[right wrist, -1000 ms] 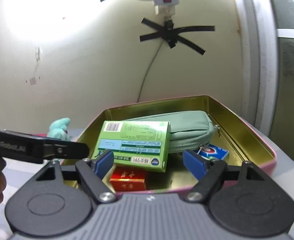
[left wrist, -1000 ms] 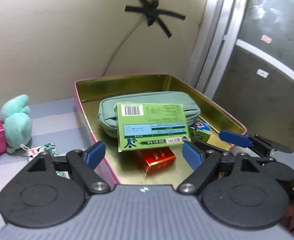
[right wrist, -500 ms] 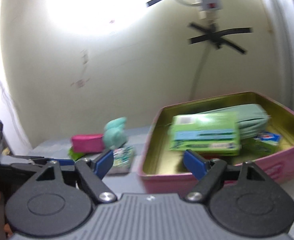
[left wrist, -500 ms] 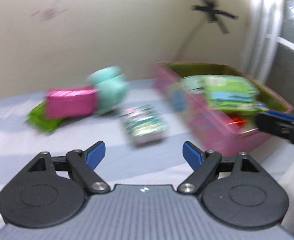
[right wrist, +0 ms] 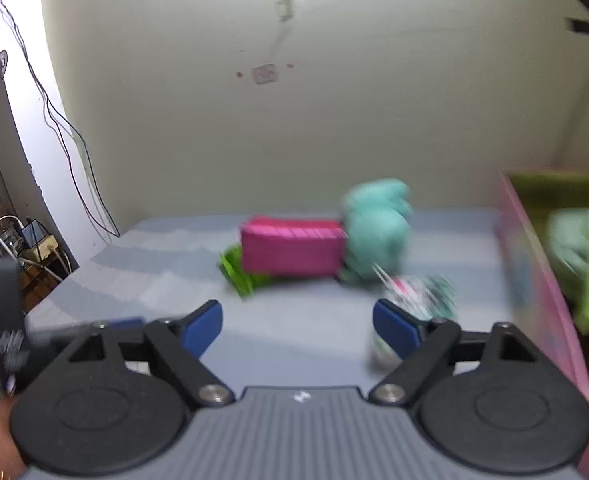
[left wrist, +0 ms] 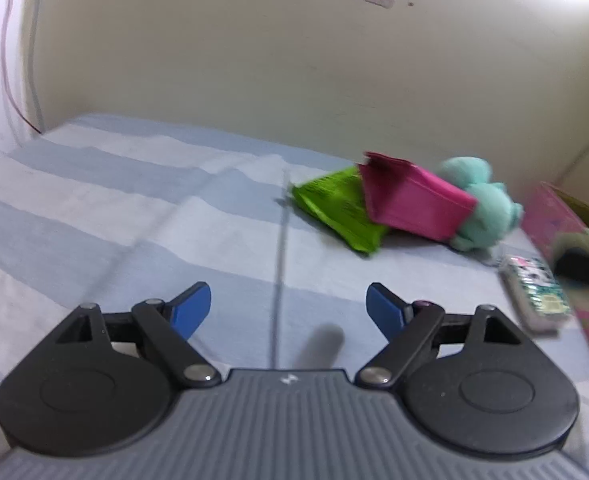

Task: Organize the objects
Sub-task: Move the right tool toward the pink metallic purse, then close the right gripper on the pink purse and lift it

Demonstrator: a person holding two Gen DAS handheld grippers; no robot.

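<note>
Step in hand, as I judged it: reaching for the loose items. Left gripper (left wrist: 288,306) fingers stood apart, empty; right gripper (right wrist: 297,330) fingers were opening, nothing between them. On the striped surface (left wrist: 134,208) I counted one green packet (left wrist: 334,208), one pink box (left wrist: 410,204), one teal plush (left wrist: 486,212), one patterned pack (left wrist: 534,286), all beside the pink tin (right wrist: 534,280). Next move calls for centring on one item.

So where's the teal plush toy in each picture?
Left wrist view: the plush toy sits right of centre, behind the pink pouch.
Right wrist view: the plush toy sits just right of centre, blurred.
Shared landmark: the pink pouch lies against its left side in both.
</note>
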